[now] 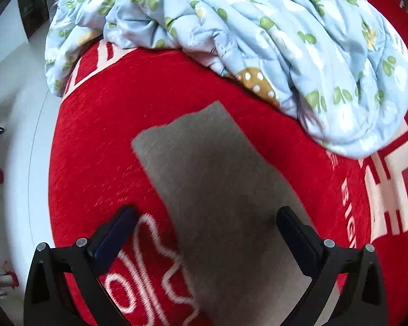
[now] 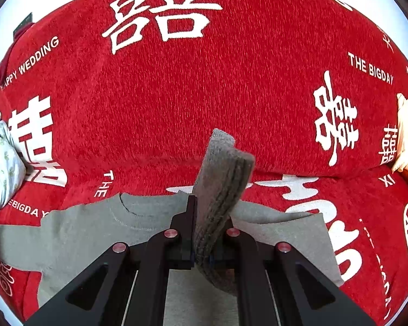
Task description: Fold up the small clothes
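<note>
Red bedspread (image 2: 176, 95); right tongs (image 2: 209, 225) clamping sleeve (image 2: 220, 179).

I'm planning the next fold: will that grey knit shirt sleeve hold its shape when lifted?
Probably not. The grey ribbed sleeve cuff already curls over above the right tongs shut on it, so it looks floppy. The grey knit shirt lies flat on the red patterned blanket, suggesting light, limp fabric that may drag rather than slide.

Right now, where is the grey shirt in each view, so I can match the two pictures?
Left wrist view: the grey shirt lies from centre to bottom, one sleeve reaching up.
Right wrist view: lower half; its collar is left of centre, and the right tongs pinch its cuff.
Shared landmark: the red wedding blanket.
</note>
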Demonstrator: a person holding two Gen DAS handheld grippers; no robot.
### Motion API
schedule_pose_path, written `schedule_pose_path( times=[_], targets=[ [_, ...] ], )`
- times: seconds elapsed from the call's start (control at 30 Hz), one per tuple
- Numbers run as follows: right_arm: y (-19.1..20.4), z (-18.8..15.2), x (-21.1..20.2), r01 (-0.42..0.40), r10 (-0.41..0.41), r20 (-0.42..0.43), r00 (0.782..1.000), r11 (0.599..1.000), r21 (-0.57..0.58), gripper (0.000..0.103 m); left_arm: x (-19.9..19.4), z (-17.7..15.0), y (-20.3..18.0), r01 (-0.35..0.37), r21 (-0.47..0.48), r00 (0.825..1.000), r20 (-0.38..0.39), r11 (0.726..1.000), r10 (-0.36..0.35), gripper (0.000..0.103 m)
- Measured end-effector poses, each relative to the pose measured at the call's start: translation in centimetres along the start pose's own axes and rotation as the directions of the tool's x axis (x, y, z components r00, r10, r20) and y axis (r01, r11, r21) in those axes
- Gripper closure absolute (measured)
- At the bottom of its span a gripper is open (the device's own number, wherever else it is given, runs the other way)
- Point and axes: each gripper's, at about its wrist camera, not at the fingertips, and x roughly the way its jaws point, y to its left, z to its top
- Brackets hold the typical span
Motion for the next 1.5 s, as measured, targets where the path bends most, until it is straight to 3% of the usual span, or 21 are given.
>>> schedule_pose_path(
  times=[0.13, 0.17, 0.2, 0.23, 0.27, 0.3, 0.33, 0.37, 0.43, 0.57, 0.8, 1.0, 1.1, 1.5],
  targets=[
    [0.2, 0.3, -0.5, 0.012, -0.012, 0.010, 1.000, 1.000, -0.013, 0.096, 0.4, 1.9, 0.4, 0.077, -0.030, 0.997, 0.013, 0.997, -0.076, 0.001],
    [0.2, 0.4, -0.6, 0.014, -0.014, 0.013, 1.000, 1.000, -0.013, 0.096, 0.4, 2.2, 0.7, 0.093, -0.037, 0.996, 0.019, 0.995, -0.093, 0.006],
    [0.2, 0.4, -0.7, 0.015, -0.014, 0.014, 1.000, 1.000, -0.013, 0.096, 0.1, 2.4, 0.9, 0.092, -0.038, 0.995, 0.035, 0.995, -0.091, 0.022],
    [0.2, 0.5, -0.8, 0.016, -0.016, 0.016, 1.000, 1.000, -0.011, 0.096, 0.0, 2.7, 1.2, 0.102, -0.040, 0.994, 0.049, 0.994, -0.100, 0.051],
    [0.2, 0.5, -0.8, 0.018, -0.018, 0.017, 1.000, 1.000, -0.010, 0.096, -0.1, 2.8, 1.8, 0.137, -0.047, 0.989, 0.057, 0.989, -0.134, 0.067],
    [0.1, 0.5, -0.8, 0.019, -0.019, 0.017, 1.000, 1.000, -0.009, 0.096, 0.3, 3.0, 2.4, 0.222, -0.071, 0.975, 0.031, 0.972, -0.220, 0.090],
    [0.1, 0.5, -0.9, 0.019, -0.019, 0.017, 1.000, 1.000, -0.005, 0.096, 1.4, 3.2, 3.5, 0.316, -0.122, 0.947, -0.016, 0.941, -0.320, 0.091],
    [0.1, 0.5, -0.9, 0.020, -0.020, 0.016, 1.000, 1.000, -0.004, 0.096, 1.5, 3.3, 4.5, 0.358, -0.156, 0.932, -0.003, 0.920, -0.363, 0.091],
    [0.3, 0.4, -1.0, 0.017, -0.017, 0.016, 1.000, 1.000, -0.004, 0.096, 1.5, 3.7, 5.9, 0.391, -0.194, 0.916, -0.014, 0.900, -0.401, 0.091],
    [0.8, 0.6, -1.3, 0.010, -0.009, 0.024, 1.000, 1.000, -0.014, 0.096, 0.0, 3.5, 6.8, 0.402, -0.148, 0.913, -0.009, 0.904, -0.408, 0.091],
    [2.8, 1.1, -1.8, -0.014, 0.015, 0.037, 0.999, 0.999, -0.031, 0.096, -5.7, 1.3, 2.7, 0.456, 0.013, 0.889, 0.028, 0.890, -0.457, 0.091],
    [4.8, 1.3, -1.7, -0.051, 0.053, 0.038, 0.998, 0.997, -0.051, 0.096, -7.6, -0.3, 0.3, 0.459, 0.088, 0.887, 0.006, 0.884, -0.461, 0.092],
    [5.7, 1.3, -1.6, -0.071, 0.073, 0.034, 0.997, 0.996, -0.057, 0.096, -7.8, -1.6, -3.7, 0.445, 0.128, 0.893, 0.013, 0.886, -0.451, 0.092],
    [8.8, -0.7, 0.0, -0.153, 0.153, -0.011, 0.988, 0.985, -0.082, 0.096, -11.5, -4.4, -7.7, 0.471, 0.248, 0.872, 0.013, 0.847, -0.489, 0.092]
  ],
)
